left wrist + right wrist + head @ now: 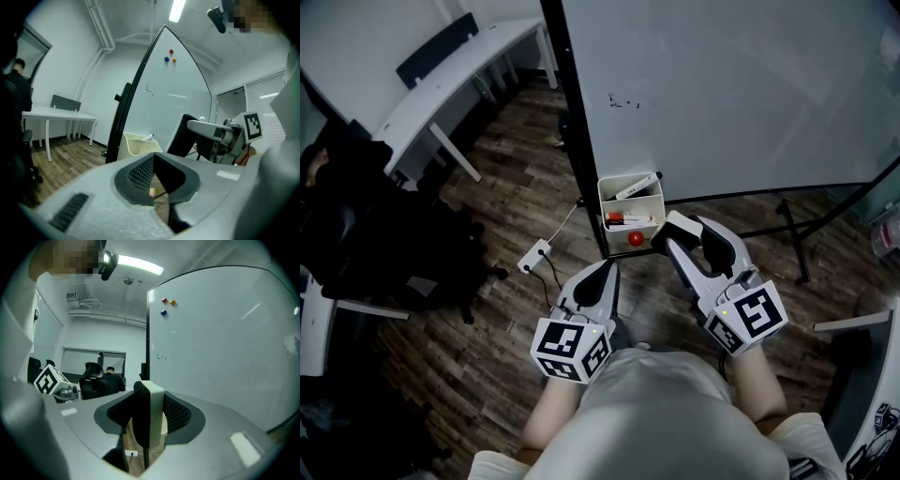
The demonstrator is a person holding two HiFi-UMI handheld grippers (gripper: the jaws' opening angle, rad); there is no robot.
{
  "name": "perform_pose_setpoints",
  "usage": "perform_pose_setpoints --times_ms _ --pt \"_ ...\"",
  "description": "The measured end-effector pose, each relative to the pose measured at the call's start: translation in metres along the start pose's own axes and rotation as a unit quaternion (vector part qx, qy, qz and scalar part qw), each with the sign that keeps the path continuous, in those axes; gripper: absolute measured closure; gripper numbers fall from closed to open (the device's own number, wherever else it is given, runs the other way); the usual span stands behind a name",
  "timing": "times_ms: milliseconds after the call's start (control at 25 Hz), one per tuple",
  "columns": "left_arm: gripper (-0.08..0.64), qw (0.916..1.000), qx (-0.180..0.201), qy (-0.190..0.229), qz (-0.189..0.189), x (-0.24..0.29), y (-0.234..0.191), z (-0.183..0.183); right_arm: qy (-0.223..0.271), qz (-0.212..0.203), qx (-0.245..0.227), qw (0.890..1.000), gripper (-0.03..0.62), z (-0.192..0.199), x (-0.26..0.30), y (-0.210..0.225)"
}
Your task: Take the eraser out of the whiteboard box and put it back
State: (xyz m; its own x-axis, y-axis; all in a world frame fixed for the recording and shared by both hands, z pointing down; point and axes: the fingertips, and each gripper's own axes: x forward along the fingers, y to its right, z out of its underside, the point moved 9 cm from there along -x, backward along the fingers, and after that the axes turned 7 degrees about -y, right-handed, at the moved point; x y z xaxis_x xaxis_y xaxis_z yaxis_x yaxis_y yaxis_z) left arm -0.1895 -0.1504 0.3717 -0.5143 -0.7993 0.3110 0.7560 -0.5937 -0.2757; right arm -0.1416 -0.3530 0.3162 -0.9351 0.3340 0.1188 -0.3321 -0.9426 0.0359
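Right gripper view: eraser [152,411] clamped upright inside right hand-held gripper [148,426].

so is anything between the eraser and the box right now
Nothing visible. The eraser, held in the right gripper, sits close beside the whiteboard box, whose top is open.

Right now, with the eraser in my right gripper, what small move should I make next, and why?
Probably carry the right gripper leftward in the head view, over the whiteboard box, before lowering. Its jaws are clamped on the eraser, which is outside the box, just off its right side, so it likely needs to get above the opening first.
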Motion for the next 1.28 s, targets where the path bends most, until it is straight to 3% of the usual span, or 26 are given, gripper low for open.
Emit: perform_pose_setpoints --times_ms 1280 --pt "0.555 0.9995 -0.006 -0.004 -0.03 0.025 -0.055 -0.02 -0.034 -0.065 -0.016 0.997 0.397 -0.001 0.096 0.023"
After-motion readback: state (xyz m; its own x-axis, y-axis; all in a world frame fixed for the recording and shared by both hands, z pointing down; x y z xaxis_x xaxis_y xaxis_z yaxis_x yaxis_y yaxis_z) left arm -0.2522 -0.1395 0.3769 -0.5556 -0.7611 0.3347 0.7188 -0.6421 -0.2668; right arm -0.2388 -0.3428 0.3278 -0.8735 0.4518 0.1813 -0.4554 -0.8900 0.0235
